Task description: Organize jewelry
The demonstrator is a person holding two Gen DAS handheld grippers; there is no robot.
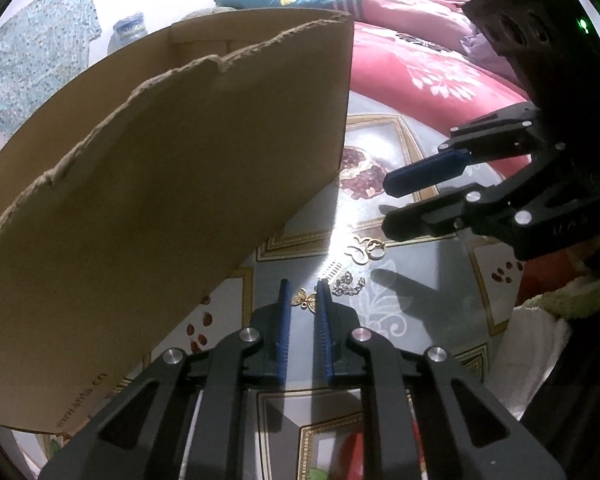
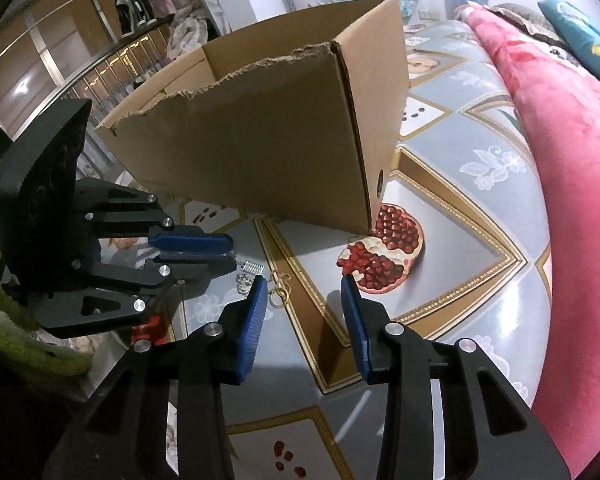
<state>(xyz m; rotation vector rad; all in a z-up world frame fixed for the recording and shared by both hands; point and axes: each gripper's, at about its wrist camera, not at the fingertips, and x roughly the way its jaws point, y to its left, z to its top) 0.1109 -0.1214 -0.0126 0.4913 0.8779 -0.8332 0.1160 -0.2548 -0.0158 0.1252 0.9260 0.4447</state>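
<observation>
Two handheld grippers work over a glossy patterned tabletop [image 1: 428, 300] beside one open cardboard box [image 1: 160, 200] with torn upper edges. Four small pieces of jewelry lie in a loose cluster on the table in front of the box: a gold butterfly charm [image 1: 305, 299], a silver chain [image 1: 349, 285], a small silver comb-shaped piece [image 1: 334, 268] and a gold looped ornament [image 1: 366, 250]. The left gripper [image 1: 303, 294] points down at the table, its two blue pads drawn nearly together with the butterfly charm between their tips; whether they actually press on it cannot be told. The right gripper [image 2: 305, 286] hangs partly open with nothing between its pads, just beside the gold looped ornament. A pink floral blanket [image 2: 572, 184] lies on the bed behind the table.
</observation>
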